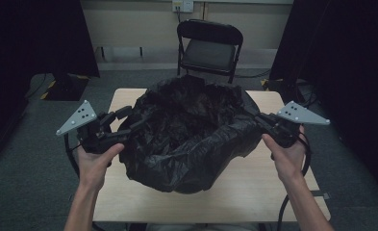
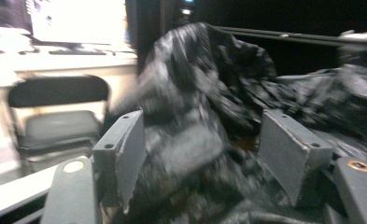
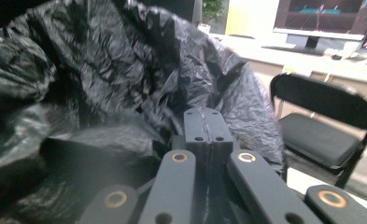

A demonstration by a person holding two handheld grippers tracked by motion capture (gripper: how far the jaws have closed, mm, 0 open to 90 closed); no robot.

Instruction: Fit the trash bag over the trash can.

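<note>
The black bin bag (image 1: 189,130) sits in the middle of the table (image 1: 254,185), crumpled and standing open, its mouth wide and facing up, its longer spread running from one hand to the other across the table. It lies between the two grippers, so each reaches inward toward its own side of the rim; neither is clearly nearer, since both are at the plastic. The right gripper (image 1: 262,121) meets the bag's right edge, and in the right gripper view its jaws stand pressed together with no gap; a thin fold of rim may be pinched in the seam, but I cannot tell for sure. The left gripper (image 1: 126,126) is at the left edge with its jaws apart; the left gripper view, blurred, shows bag plastic bulging between the two pads (image 2: 132,149) without their pressing on it. The next move likely turns on the left jaws clamping that fold so both hands can pull the mouth open. A folding chair (image 1: 209,48) stands beyond the far edge of the table
</note>
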